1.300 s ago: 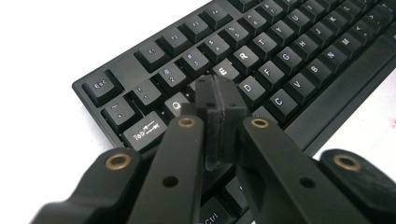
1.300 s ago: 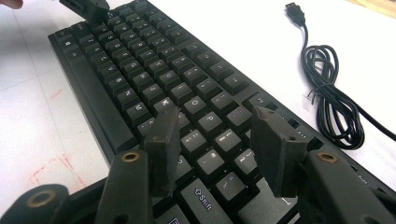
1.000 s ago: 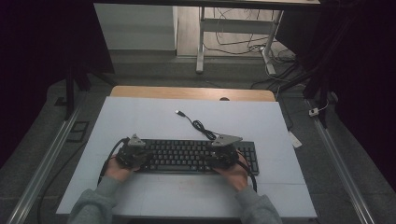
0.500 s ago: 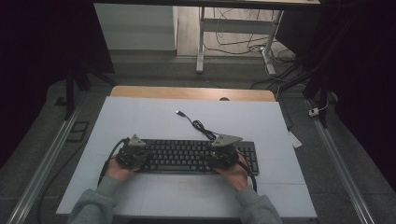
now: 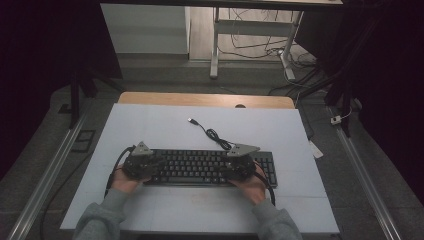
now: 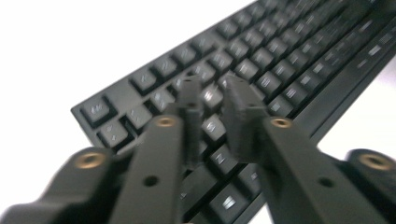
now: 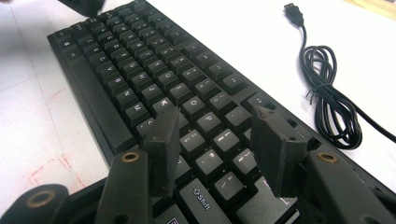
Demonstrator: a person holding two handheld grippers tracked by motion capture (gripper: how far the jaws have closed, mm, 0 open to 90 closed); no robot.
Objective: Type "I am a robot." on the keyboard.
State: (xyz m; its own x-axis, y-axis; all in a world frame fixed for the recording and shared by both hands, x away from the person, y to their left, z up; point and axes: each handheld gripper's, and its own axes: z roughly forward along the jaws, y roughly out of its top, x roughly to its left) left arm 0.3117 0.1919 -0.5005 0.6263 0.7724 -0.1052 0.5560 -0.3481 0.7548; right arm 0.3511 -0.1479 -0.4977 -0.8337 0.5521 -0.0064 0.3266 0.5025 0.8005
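Left gripper [image 6: 212, 93]: jaws parted narrowly, just opening, nothing between them; poised over keys at left end of keyboard [image 5: 200, 167], contact with keys not discernible through blur. Right gripper [image 7: 217, 140]: jaws spread wider, empty, above keys near Shift at right end. Keyboard: black, full-size, lying flat near front edge of white table [image 5: 165, 125], long side across. Black cable [image 5: 215, 135], loosely coiled, USB plug free, beyond keyboard. No containers noted.
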